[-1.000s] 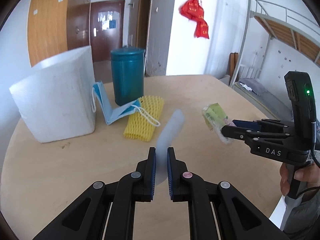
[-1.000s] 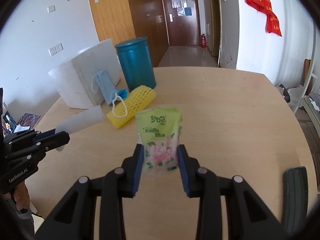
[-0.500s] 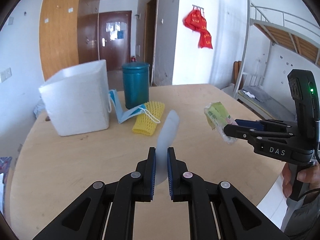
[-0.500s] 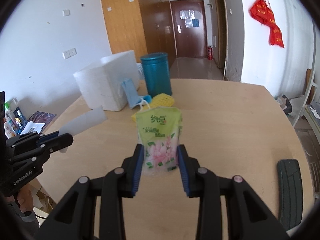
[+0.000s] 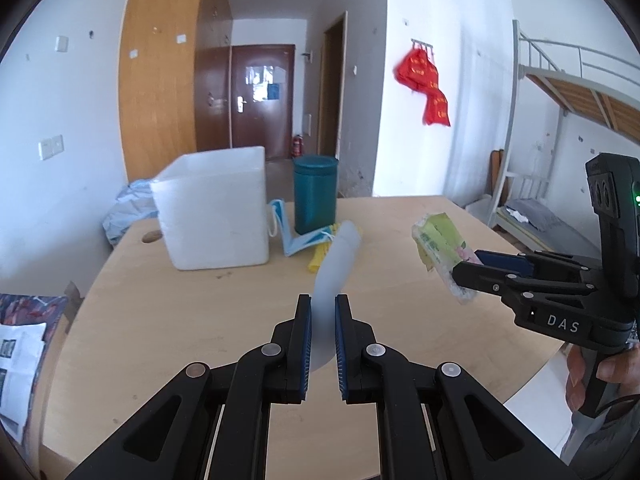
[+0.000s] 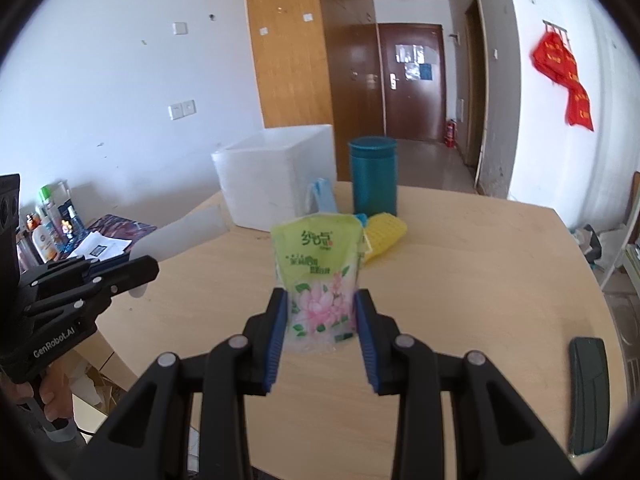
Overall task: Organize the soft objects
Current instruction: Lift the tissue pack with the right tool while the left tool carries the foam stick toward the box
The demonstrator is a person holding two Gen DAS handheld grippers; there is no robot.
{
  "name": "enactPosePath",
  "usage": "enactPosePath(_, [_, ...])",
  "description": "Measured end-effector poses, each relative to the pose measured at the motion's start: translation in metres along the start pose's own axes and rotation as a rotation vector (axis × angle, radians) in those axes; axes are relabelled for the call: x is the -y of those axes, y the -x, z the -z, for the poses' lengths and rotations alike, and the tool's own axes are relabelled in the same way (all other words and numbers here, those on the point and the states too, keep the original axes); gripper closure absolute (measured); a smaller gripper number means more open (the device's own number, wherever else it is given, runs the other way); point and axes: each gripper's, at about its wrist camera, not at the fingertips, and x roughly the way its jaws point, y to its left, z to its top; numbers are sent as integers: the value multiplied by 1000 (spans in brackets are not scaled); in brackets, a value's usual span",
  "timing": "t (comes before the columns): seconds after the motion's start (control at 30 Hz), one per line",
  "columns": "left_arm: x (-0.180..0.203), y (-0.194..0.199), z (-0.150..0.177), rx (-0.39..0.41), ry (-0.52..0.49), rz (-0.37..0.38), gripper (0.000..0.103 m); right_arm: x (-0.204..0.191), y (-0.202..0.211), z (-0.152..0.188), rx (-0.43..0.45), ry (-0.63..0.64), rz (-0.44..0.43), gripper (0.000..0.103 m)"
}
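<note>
1. your left gripper (image 5: 321,312) is clamped on a pale strip (image 5: 334,264), a soft whitish-blue piece whose long axis runs straight out ahead of the jaws and leans a little right at its far end. i can't tell what the strip is made of.
2. your right gripper (image 6: 321,312) is clamped on a green tissue pack (image 6: 318,276), held upright by its lower half, printed face toward the camera, clear of the table (image 6: 480,264).
3. the relation that matters: the white box (image 5: 214,216) sits at the far side of the table, ahead and left of both grippers. it looks like the likely bin for the soft things, though that is my guess from the task.
4. the left hand looks nearer to it; in the left view the box lies up-left of the strip tip, well apart. in the right view it is beyond and left of the pack.
5. both grippers point forward and somewhat downward, side by side, each carrying its load in the air above the near part of the table.
6. still lying by the box: a mask (image 5: 298,238) just beside its right wall, yellow netting (image 6: 384,236), and a teal can (image 5: 315,192) standing behind them.
7. the box opening faces up, so each load probably needs to clear the rim before release.
</note>
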Motion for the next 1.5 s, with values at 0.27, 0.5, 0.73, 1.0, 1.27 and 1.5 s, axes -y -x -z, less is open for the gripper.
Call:
enactPosePath(0.27, [-19,19,-3,38,39,-55,92,-21,-6,-11,22,36,-34,65])
enactPosePath(0.5, [-30,24,-12,61,60,-98,92,-37,-15,-24,37,67,-74,65])
enactPosePath(0.73, [-40,17,-20,72,70,-131,92,-46,-27,-39,48,84,-104,65])
enactPosePath(1.0, [-56,5,-34,75,87,-151,92,-49,-43,-57,54,87,-115,64])
enactPosePath(1.27, [-68,-6,-47,80,86,-164,92,-49,-56,-72,55,92,-125,65])
enactPosePath(1.5, [-76,-17,-62,80,96,-175,92,-48,-66,-89,57,98,-122,64])
